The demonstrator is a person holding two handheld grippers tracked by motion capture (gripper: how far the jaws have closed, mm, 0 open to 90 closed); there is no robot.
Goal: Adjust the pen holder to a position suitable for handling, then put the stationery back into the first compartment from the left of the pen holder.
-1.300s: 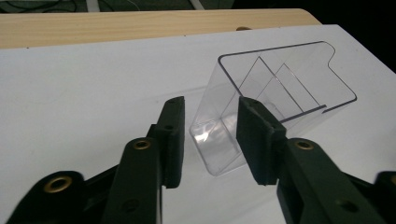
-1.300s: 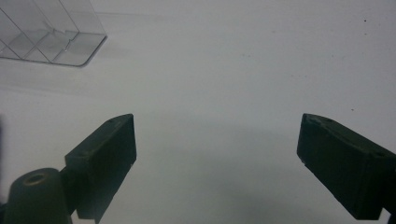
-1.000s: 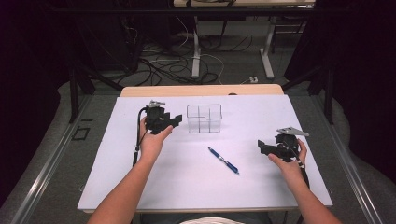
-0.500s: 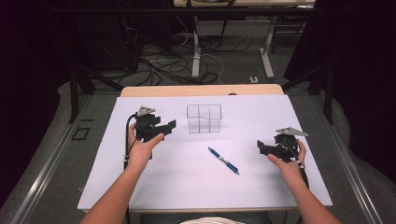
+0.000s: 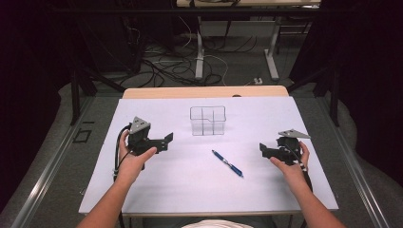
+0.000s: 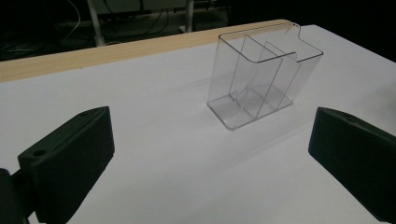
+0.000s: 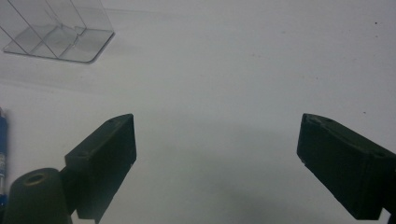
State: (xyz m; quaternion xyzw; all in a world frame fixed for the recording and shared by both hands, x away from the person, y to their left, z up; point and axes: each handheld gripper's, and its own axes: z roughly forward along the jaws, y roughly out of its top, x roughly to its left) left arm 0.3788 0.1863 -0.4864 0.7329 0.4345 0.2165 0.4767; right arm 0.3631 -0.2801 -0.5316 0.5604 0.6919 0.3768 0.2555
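The left claw [image 5: 166, 141] has just been opening; its jaws stand wide apart with nothing between them. The right claw [image 5: 263, 150] also gapes empty. A blue pen [image 5: 227, 163] lies between them, and the clear divided box [image 5: 207, 120] stands farther off, ahead of both.

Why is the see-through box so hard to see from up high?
In the high view the clear box nearly melts into the bright white table; in the left gripper view it is close, sharp-edged, with a faint shadow; the right gripper view looks dim and grey.
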